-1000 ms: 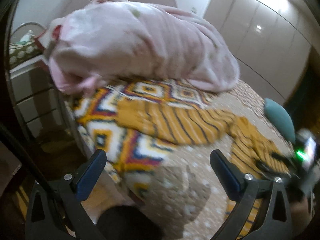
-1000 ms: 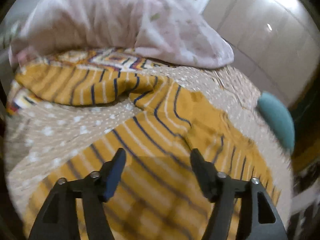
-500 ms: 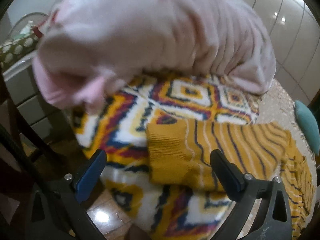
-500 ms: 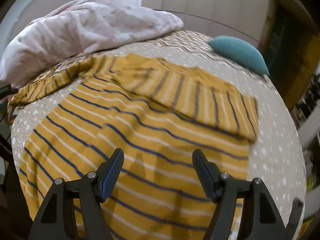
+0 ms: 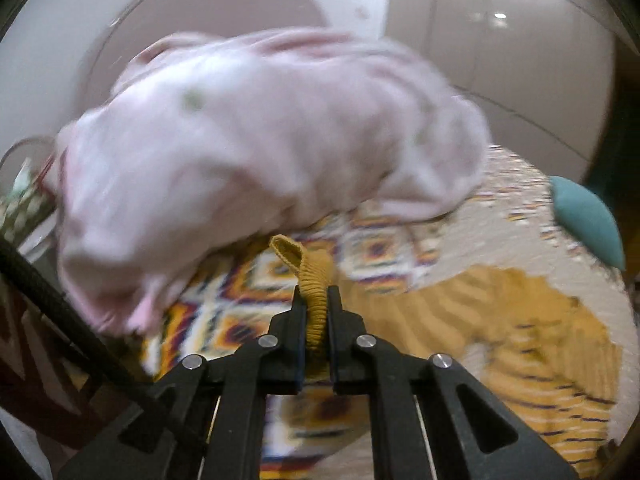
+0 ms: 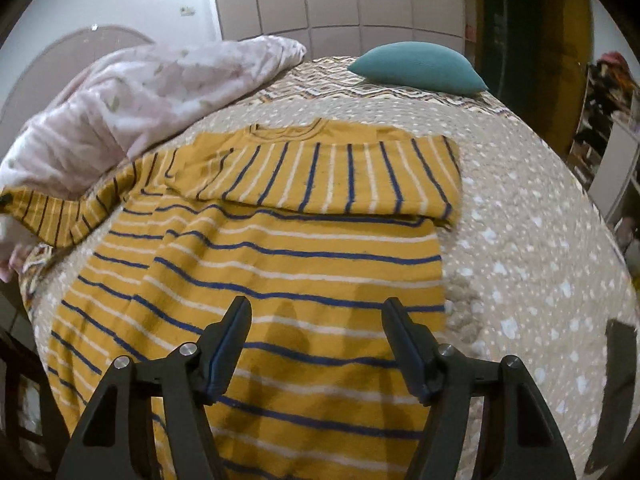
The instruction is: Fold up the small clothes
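A mustard-yellow sweater (image 6: 296, 248) with blue and white stripes lies on the bed, its right sleeve folded across the chest. My left gripper (image 5: 317, 300) is shut on the ribbed cuff (image 5: 312, 280) of the left sleeve, which is lifted off the bed near the pink duvet. That sleeve (image 6: 80, 204) stretches out to the left in the right wrist view. My right gripper (image 6: 316, 324) is open and empty, hovering over the sweater's lower body. The sweater also shows in the left wrist view (image 5: 520, 320).
A bunched pink duvet (image 5: 248, 152) lies at the head of the bed, also in the right wrist view (image 6: 132, 100). A teal cushion (image 6: 416, 66) lies at the far side. The bedspread (image 6: 520, 208) is beige with white dots; a patterned blanket (image 5: 240, 308) lies under it. The bed's left edge drops off.
My left gripper has closed on the sleeve cuff and lifted it. My right gripper has drawn back a little over the sweater's body and stays open.
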Available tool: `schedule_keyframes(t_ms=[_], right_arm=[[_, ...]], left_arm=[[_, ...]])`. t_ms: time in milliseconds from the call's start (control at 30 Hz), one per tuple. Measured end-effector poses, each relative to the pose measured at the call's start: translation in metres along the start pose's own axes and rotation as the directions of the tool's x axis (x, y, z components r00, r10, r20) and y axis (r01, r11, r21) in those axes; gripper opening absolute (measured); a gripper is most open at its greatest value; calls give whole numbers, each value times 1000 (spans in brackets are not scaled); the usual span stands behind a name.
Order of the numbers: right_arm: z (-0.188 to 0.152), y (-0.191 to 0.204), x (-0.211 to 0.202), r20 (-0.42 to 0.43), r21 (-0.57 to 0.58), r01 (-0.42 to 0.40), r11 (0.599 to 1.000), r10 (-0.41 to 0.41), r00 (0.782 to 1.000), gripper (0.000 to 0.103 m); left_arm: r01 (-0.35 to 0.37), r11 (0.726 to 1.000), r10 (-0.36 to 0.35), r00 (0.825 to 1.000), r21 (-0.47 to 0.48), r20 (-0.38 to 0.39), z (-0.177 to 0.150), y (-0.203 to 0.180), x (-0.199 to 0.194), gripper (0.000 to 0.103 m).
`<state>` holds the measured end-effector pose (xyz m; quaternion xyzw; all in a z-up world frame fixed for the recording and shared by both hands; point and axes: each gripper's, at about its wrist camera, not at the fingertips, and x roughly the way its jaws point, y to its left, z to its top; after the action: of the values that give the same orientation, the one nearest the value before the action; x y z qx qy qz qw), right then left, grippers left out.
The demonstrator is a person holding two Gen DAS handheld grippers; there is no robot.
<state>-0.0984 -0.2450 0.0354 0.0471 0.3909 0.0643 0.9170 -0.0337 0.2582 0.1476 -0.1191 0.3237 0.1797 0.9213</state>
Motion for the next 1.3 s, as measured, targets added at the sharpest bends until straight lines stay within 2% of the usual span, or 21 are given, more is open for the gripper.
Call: schedule_keyframes(t_ms=[100, 200, 333, 400, 433, 467, 533, 567, 633, 700, 733, 800, 833, 933, 967, 1033, 1067, 1100, 1133, 1200, 1300], right_arm=[[-7, -9, -6, 15, 26, -15, 1000, 15, 1000, 73], [-13, -26, -16, 34, 70, -30, 997, 28, 999, 73], [-19, -47, -25, 54, 115, -30, 993, 24, 998, 73], [-22, -59, -28, 56, 140, -24, 990, 16, 998, 73], [-25, -67, -29, 55, 158, -18, 987, 9, 998, 73], [-27, -70, -30, 54, 168, -15, 986, 6, 999, 73], [-31, -83, -32, 48, 195, -4, 981, -5, 999, 73], [-33, -87, -32, 47, 202, 0, 979, -9, 999, 73], [-36, -97, -34, 46, 217, 9, 976, -20, 999, 73], [-38, -104, -36, 46, 233, 13, 972, -25, 999, 73], [-38, -109, -36, 48, 246, 8, 969, -20, 999, 73], [-36, -111, -34, 47, 261, -6, 965, -7, 999, 73], [-35, -112, -33, 48, 265, -13, 964, 0, 999, 73], [-22, -107, -30, 66, 261, -47, 964, 31, 997, 73], [-18, -106, -29, 71, 256, -57, 965, 40, 997, 73], [-9, -96, -26, 78, 241, -84, 967, 67, 995, 73], [-7, -92, -25, 76, 236, -93, 967, 77, 994, 73], [-5, -88, -21, 72, 231, -101, 968, 87, 994, 73], [-2, -81, -17, 66, 221, -107, 969, 95, 993, 73], [4, -75, -12, 68, 204, -110, 973, 98, 993, 73], [26, -66, -1, 75, 183, -128, 975, 116, 990, 73]], left_arm=[[103, 993, -104, 995, 55, 4, 17, -56, -13, 7], [237, 963, -237, 971, 128, -14, 30, -134, -26, 7], [405, 888, -396, 914, 219, -84, 27, -245, -35, 5], [476, 838, -457, 880, 266, -131, 17, -306, -35, 5], [502, 817, -479, 865, 282, -154, 12, -329, -34, 5], [540, 787, -503, 842, 299, -195, 2, -361, -30, 5], [577, 754, -520, 816, 313, -251, -14, -395, -23, 5], [600, 738, -528, 798, 309, -291, -26, -412, -16, 8], [628, 722, -523, 770, 289, -365, -43, -429, -7, 21], [655, 707, -541, 744, 267, -393, -53, -429, -6, 43], [653, 706, -543, 748, 274, -382, -58, -426, -9, 47], [626, 711, -522, 775, 321, -356, -64, -414, -16, 60], [609, 713, -509, 790, 347, -341, -65, -405, -19, 62], [500, 738, -433, 866, 454, -250, -72, -359, -41, 72], [426, 752, -378, 904, 503, -200, -76, -336, -45, 75], [313, 773, -291, 948, 552, -129, -84, -297, -46, 76], [274, 786, -251, 961, 554, -118, -86, -278, -41, 76], [252, 800, -223, 967, 544, -120, -88, -262, -38, 76], [237, 827, -194, 971, 509, -138, -91, -236, -32, 76], [244, 869, -179, 966, 430, -187, -95, -201, -20, 76], [261, 927, -198, 951, 270, -238, -108, -152, -11, 76]])
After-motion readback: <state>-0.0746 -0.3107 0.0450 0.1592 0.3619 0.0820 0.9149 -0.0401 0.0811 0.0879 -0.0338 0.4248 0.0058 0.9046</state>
